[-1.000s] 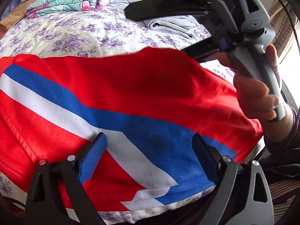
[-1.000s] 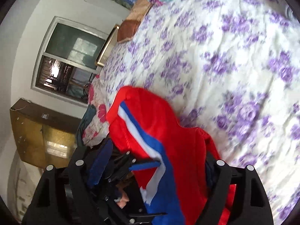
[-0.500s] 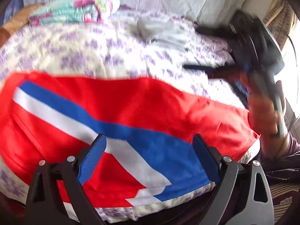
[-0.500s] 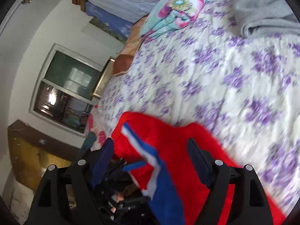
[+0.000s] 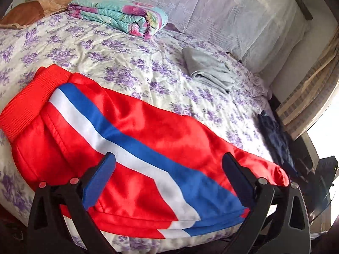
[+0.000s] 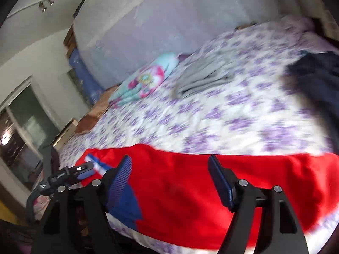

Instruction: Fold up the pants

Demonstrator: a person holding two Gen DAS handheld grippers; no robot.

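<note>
Your bed point(image 5: 89, 48), under its purple-flowered sheet, fills both views, though the right wrist view is smeared with blur and its floral print barely resolves. On the near edge lie the red pants point(image 5: 131, 148), folded flat, their long axis running across the bed from the ribbed waistband at your left toward the right; the near hem is cut off behind the tools. A blue-and-white stripe runs along that axis. Farther back sit a folded floral quilt point(image 5: 118, 14), grey folded clothes point(image 5: 207, 69) and a dark garment point(image 5: 275, 135), partly cropped. Your left tool point(image 5: 167, 180) and right tool point(image 6: 169, 180) both stand spread, released, over the pants.
</note>
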